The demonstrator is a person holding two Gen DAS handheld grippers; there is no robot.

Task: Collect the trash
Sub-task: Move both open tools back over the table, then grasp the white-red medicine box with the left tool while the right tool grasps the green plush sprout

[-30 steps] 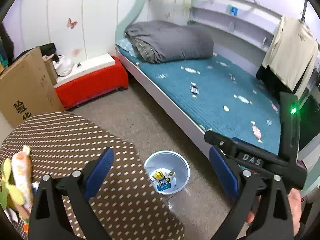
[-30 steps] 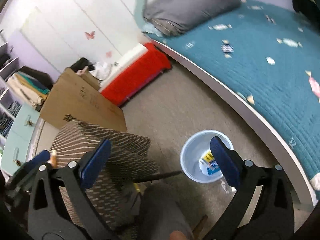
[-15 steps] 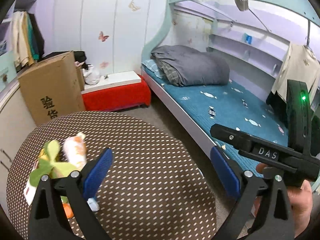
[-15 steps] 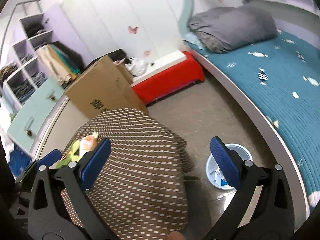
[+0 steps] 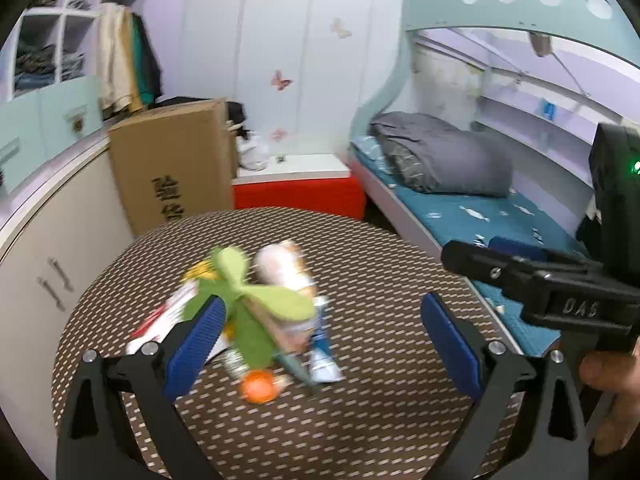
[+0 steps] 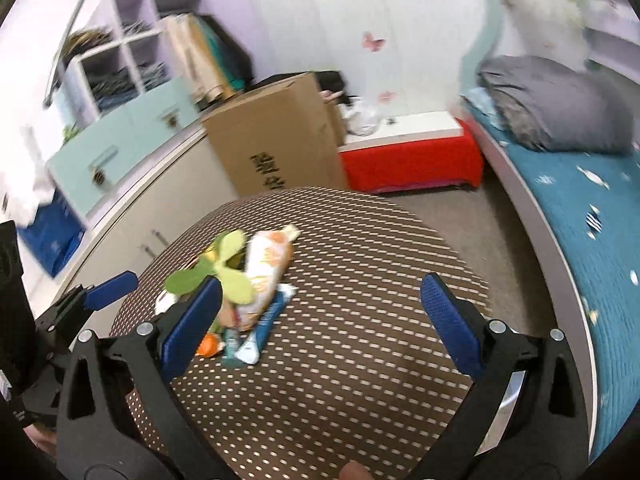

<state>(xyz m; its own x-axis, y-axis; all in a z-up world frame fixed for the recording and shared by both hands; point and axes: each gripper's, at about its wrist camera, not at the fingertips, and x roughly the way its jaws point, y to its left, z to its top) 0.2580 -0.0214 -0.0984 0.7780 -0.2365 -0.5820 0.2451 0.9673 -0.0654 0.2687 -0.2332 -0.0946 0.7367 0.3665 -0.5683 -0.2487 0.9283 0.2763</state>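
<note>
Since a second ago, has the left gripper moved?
Yes. The left gripper has swung up and away from the floor bin, now out of view, toward the trash pile on the table, facing the box.

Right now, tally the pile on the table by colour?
Green pinwheel: 1
Orange-white bag: 1
Blue-white wrapper: 1
Orange round bit: 1
White-red packet: 1
Total: 5 visible; blurred, more may be hidden.

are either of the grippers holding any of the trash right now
No. The left gripper and the right gripper both have their jaws wide open and empty; the trash pile lies untouched on the round table.
</note>
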